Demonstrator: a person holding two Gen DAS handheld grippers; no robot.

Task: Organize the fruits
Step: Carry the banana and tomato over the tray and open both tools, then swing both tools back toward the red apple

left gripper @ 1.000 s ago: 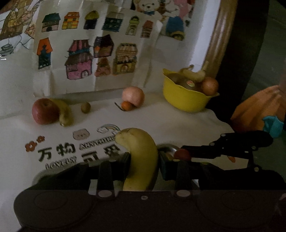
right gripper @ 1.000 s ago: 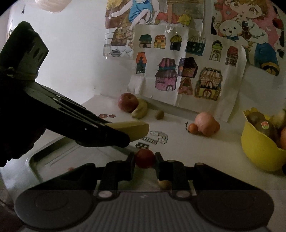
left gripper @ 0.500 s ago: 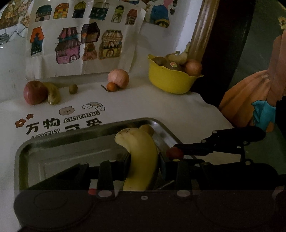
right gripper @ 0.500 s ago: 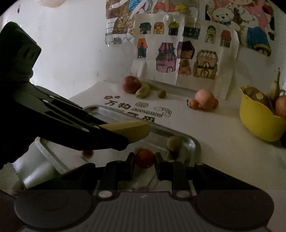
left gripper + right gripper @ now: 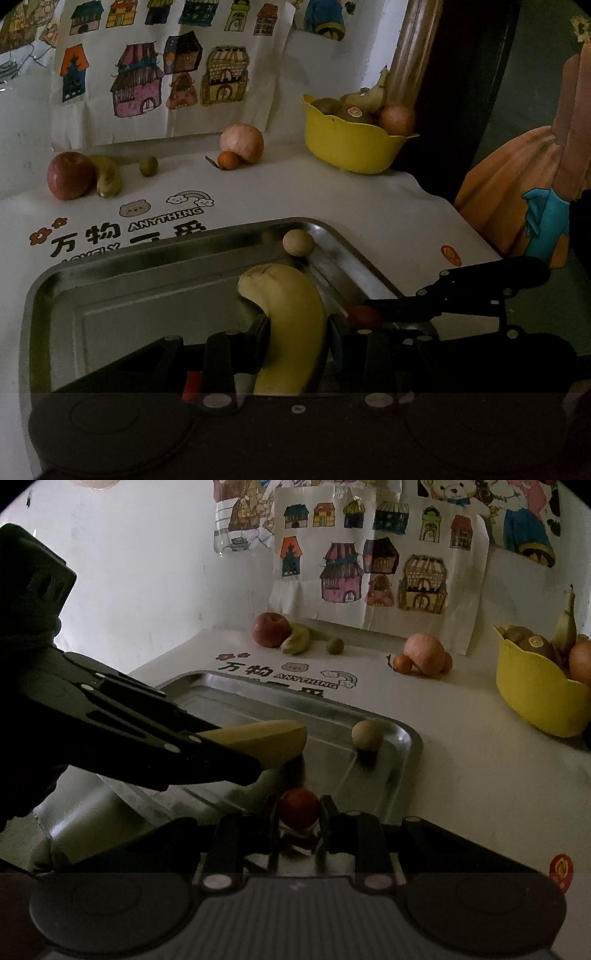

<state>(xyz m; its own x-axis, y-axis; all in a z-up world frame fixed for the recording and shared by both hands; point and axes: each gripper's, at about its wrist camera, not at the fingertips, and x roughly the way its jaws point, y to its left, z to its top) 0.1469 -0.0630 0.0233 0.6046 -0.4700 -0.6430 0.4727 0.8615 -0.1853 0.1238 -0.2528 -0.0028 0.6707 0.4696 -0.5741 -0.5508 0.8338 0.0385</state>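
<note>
My left gripper (image 5: pixel 297 332) is shut on a yellow banana (image 5: pixel 291 314) and holds it over the metal tray (image 5: pixel 147 273). My right gripper (image 5: pixel 298 808) is shut on a small red fruit (image 5: pixel 299 808) above the tray's near right part (image 5: pixel 402 738). A small tan round fruit (image 5: pixel 366 734) lies in the tray's far right corner, also in the left wrist view (image 5: pixel 298 242). The banana's tip (image 5: pixel 273 740) and the left gripper (image 5: pixel 236 768) show in the right wrist view. The red fruit (image 5: pixel 364 316) shows in the left wrist view.
At the back of the table lie a red apple (image 5: pixel 69 175), a banana (image 5: pixel 107 177), a small kiwi-like fruit (image 5: pixel 148 165), a pink apple (image 5: pixel 242 142) and a small orange (image 5: pixel 228 160). A yellow bowl (image 5: pixel 347 144) with fruit stands at the back right. The table edge (image 5: pixel 461 218) is on the right.
Both grippers have drawn back and up from the table with their fruit. The tray and the tan fruit in it have come into fuller view below them.
</note>
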